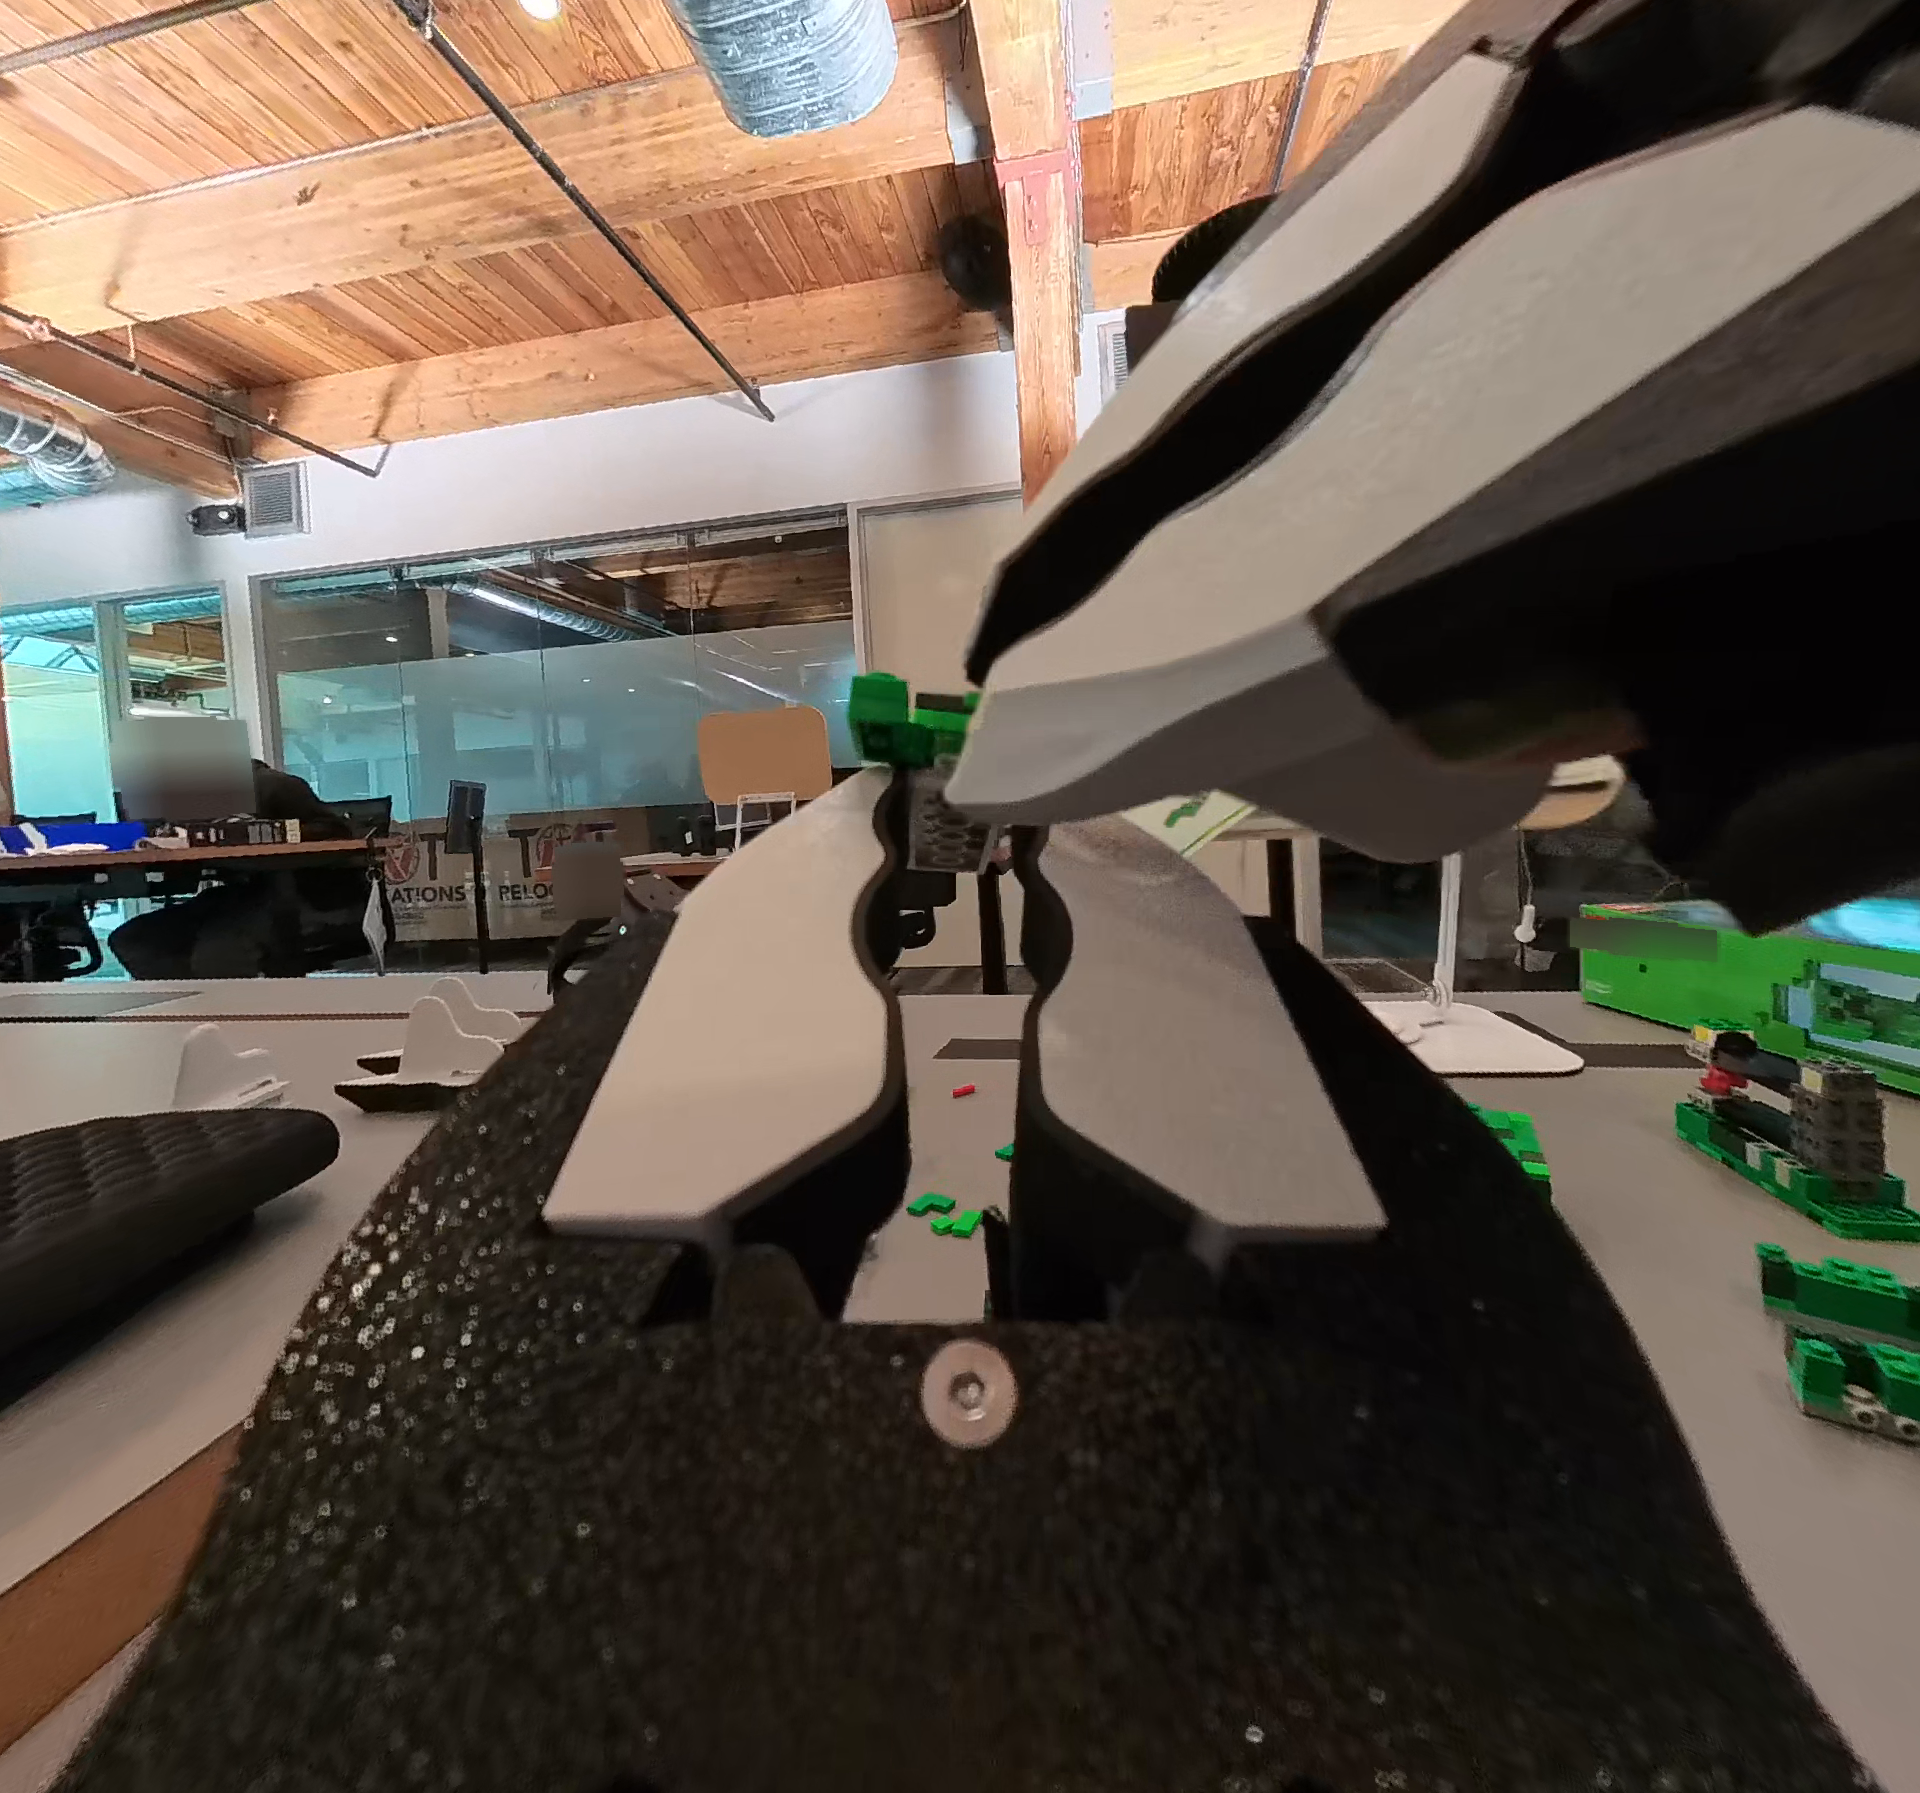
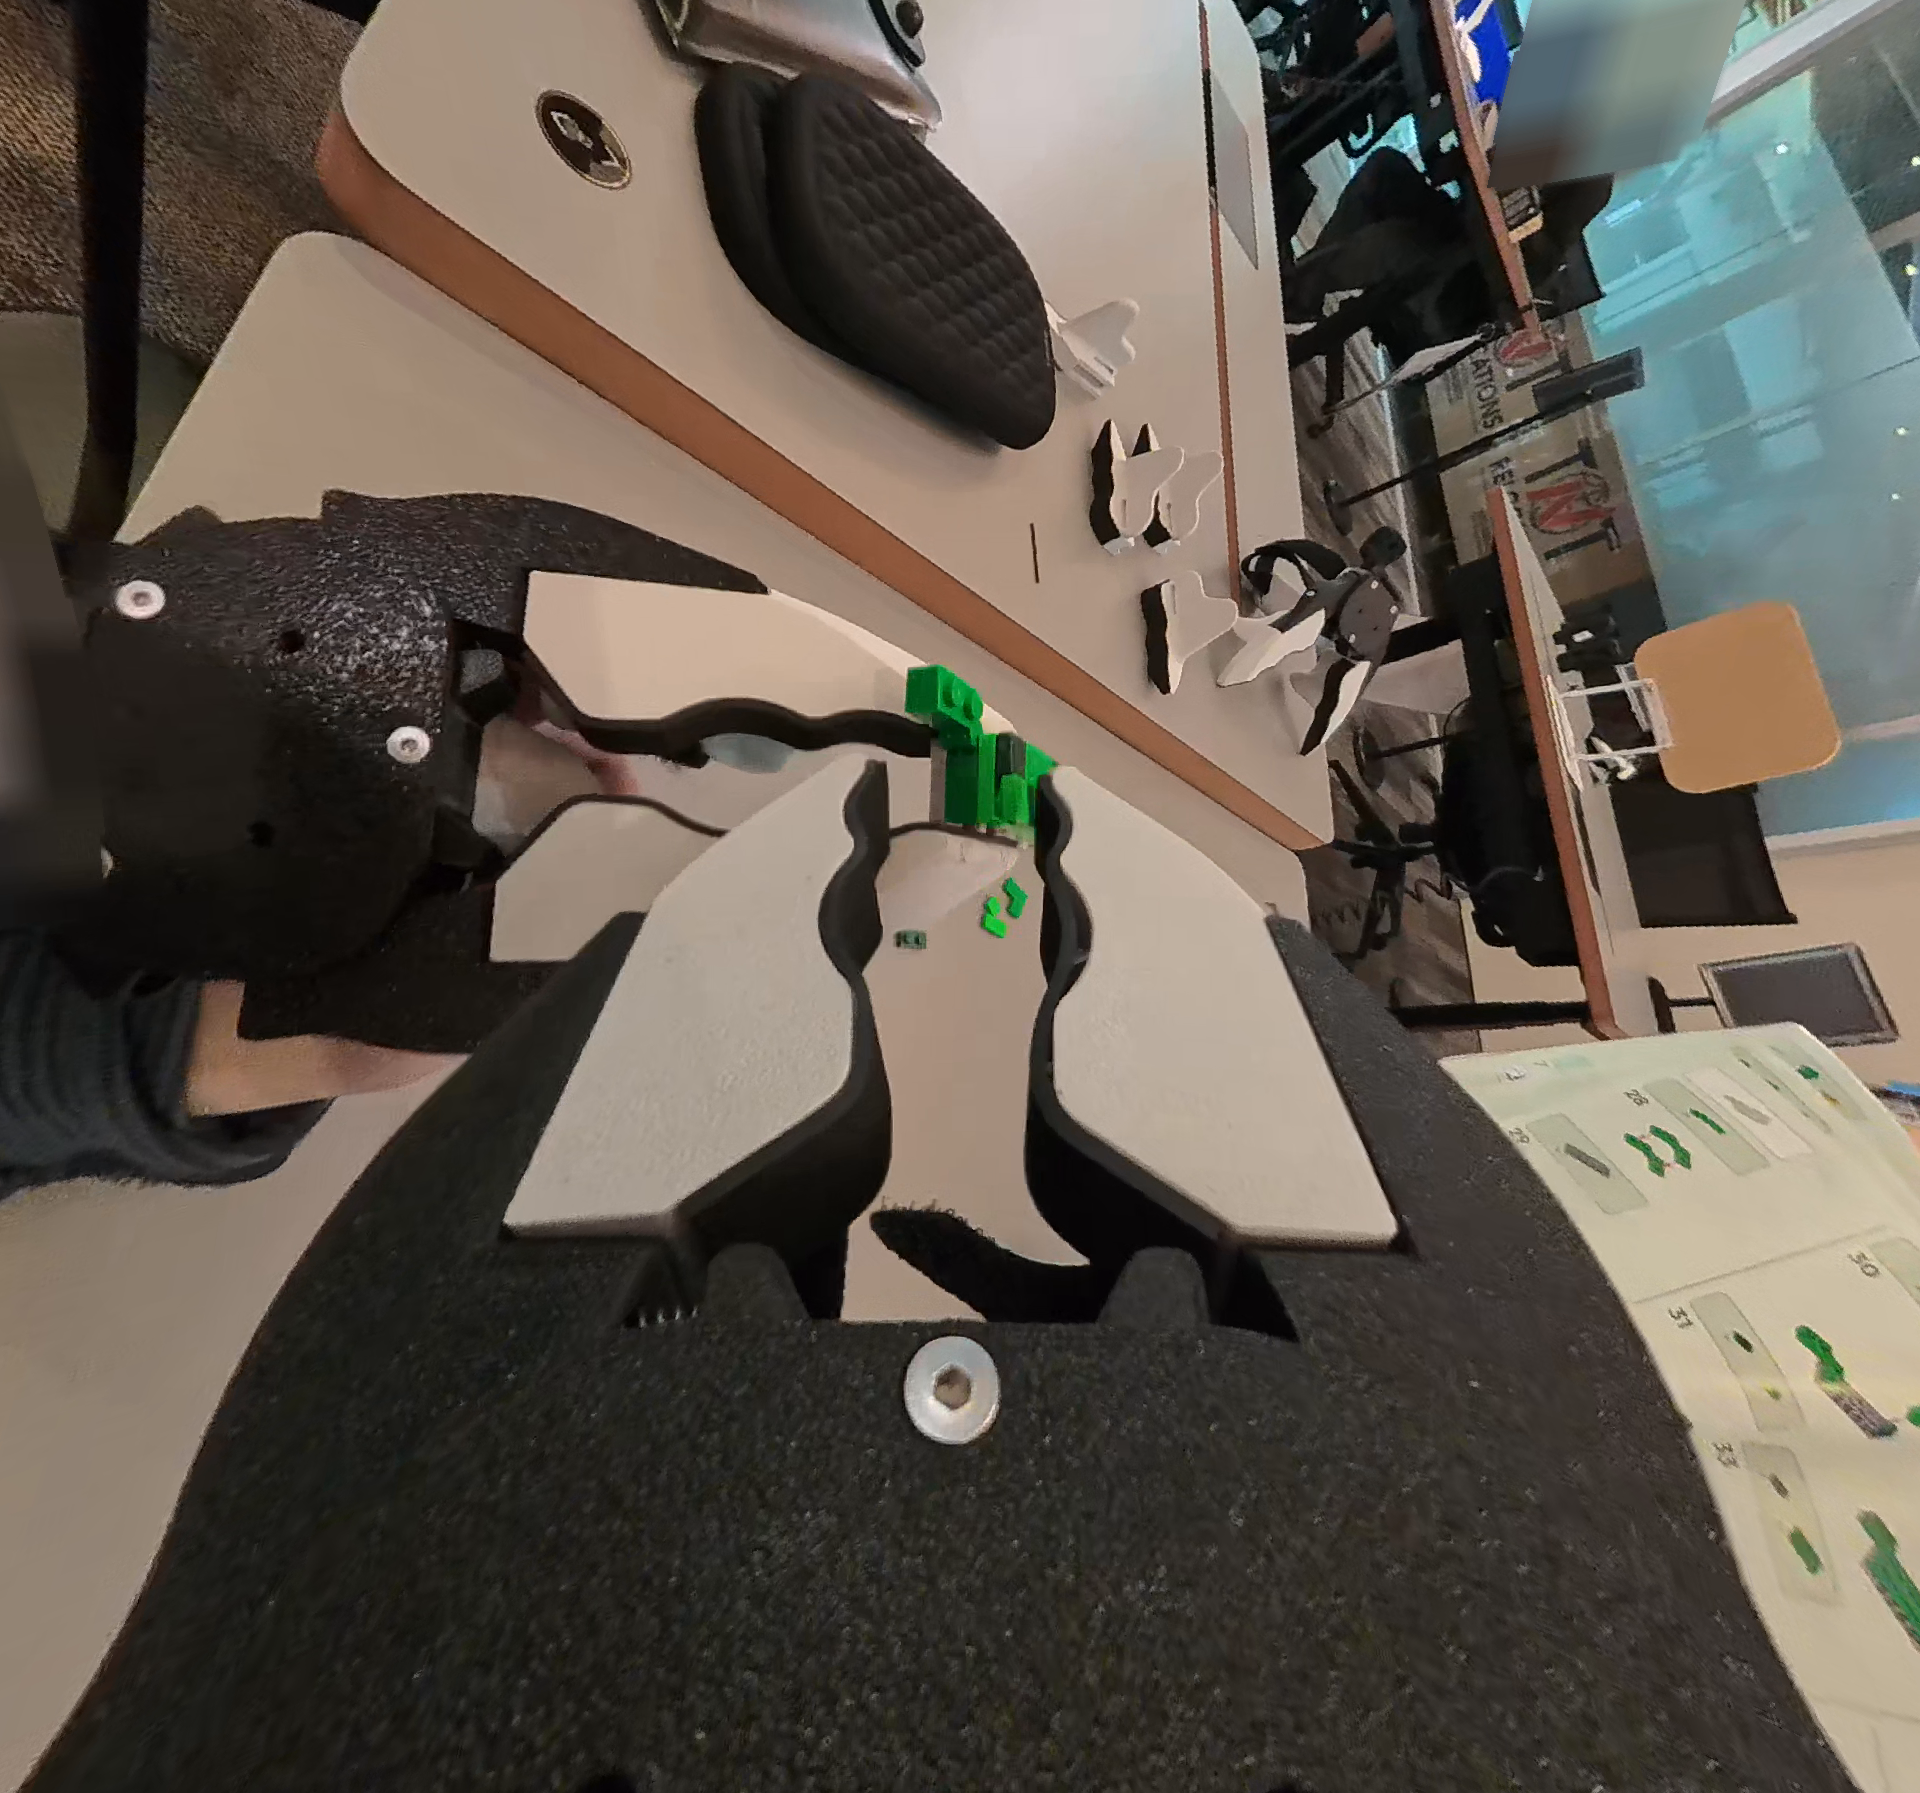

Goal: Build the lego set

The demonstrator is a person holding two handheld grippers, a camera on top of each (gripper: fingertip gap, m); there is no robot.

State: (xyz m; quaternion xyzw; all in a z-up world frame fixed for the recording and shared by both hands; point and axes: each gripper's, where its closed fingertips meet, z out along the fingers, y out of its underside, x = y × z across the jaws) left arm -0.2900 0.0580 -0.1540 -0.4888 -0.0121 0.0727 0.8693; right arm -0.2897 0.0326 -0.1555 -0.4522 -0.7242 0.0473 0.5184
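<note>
I hold the small green and grey lego piece [image 2: 982, 767] up in the air, pinched by both my left gripper [image 1: 951, 834] and my right gripper [image 2: 961, 803], and next I must push its bricks tight together.

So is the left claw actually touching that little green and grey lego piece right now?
Touching. In the left wrist view, the left claw has both fingertips closed against the grey base of the small lego assembly, with no gap visible; the right claw meets it from above.
</note>
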